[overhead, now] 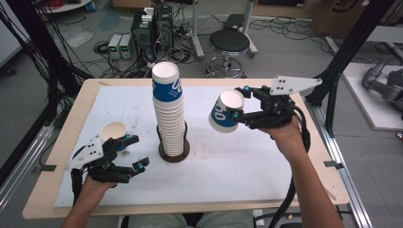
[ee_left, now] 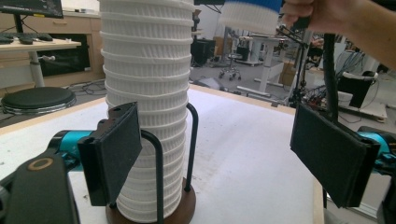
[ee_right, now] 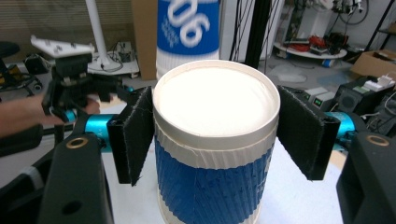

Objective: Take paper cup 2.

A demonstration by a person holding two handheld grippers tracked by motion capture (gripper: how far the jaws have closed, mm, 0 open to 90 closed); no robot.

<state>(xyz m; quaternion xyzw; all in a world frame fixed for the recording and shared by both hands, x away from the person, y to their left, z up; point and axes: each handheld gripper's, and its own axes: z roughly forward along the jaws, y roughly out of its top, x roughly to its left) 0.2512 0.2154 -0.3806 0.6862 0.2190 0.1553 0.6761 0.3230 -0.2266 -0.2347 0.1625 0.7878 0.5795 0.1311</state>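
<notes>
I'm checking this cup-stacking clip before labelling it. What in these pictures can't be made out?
- Stack of cups: its top is cut off by the upper edge in the left gripper view.
- Lone cup: in the high view the left claw covers part of it.
- Blue print on the held cup in the right claw: partly turned away, unreadable.

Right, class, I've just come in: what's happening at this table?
A person works with a gripper in each hand. The right gripper holds one blue and white paper cup in the air, tilted, beside the tall stack of cups in its holder. The left gripper is open, low on the table by the stack's base, with another cup standing behind it.
</notes>
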